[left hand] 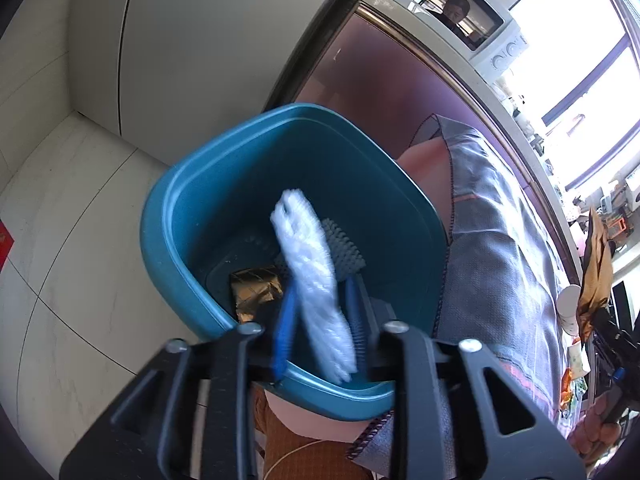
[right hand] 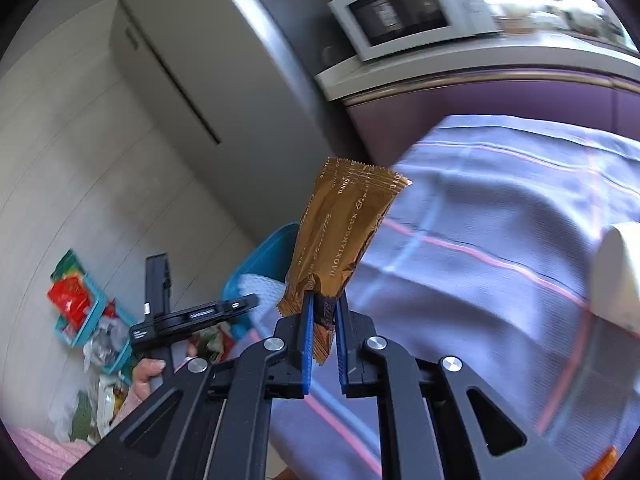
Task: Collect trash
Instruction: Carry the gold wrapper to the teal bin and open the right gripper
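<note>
The left gripper [left hand: 320,320] has its jaws apart around a white wad [left hand: 316,292], blurred, over the open bin [left hand: 168,216]; whether they touch it I cannot tell. A dark wrapper [left hand: 256,292] already lies in the bin. The right gripper [right hand: 323,336] is clamped on a crinkled brown wrapper [right hand: 340,244], standing upright beside the bin, not yet binned. More litter [right hand: 92,320] waits on the floor beyond.

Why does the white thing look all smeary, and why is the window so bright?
In the left wrist view the white plastic is motion-blurred over the teal bin, and the window is blown out white; in the right wrist view the brown wrapper is sharp, while the microwave is smeared.
</note>
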The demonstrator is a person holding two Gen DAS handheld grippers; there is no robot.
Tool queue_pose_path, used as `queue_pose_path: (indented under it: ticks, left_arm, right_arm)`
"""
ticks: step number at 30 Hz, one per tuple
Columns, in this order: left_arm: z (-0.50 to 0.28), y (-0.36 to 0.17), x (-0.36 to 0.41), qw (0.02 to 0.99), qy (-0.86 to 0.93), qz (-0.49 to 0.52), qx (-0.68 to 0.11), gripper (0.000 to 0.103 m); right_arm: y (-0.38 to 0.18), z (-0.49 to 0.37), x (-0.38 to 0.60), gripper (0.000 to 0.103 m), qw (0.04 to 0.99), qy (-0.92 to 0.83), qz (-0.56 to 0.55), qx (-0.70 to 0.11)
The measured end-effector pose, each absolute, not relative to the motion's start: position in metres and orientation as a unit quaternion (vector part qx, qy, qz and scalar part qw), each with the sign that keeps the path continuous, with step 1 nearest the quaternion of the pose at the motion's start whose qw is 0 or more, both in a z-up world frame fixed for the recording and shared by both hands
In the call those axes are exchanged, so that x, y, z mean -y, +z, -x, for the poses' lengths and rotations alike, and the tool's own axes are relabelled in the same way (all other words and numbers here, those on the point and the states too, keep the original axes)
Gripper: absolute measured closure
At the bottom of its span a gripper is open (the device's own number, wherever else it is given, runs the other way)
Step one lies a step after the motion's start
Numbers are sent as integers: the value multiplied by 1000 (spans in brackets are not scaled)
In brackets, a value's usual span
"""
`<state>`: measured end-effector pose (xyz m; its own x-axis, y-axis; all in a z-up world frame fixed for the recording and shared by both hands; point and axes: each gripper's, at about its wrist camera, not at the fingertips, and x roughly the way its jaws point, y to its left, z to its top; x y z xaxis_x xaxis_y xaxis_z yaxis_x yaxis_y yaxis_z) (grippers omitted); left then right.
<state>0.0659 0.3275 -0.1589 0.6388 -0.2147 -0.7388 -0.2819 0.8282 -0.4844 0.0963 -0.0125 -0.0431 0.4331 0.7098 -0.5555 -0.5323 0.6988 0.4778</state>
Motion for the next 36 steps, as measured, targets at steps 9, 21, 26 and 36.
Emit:
queue_pose_path:
  ticks: [9, 21, 26, 36]
  left_arm:
    - [-60, -145, -326, 868, 13, 293, -401, 73]
    - [-47, -129, -323, 879, 0, 290, -379, 70]
    - [-46, -126, -320, 879, -9, 292, -378, 70]
    - [-46, -97, -262, 895, -96, 247, -360, 62]
  right_arm:
    - [-52, -120, -69, 94, 811, 410, -69, -411]
    - [-74, -140, -119, 68, 787, 416, -51, -452]
    - [-70, -135, -102, 67, 789, 420, -62, -443]
    - [-50, -111, -40, 66, 817, 411, -78, -397]
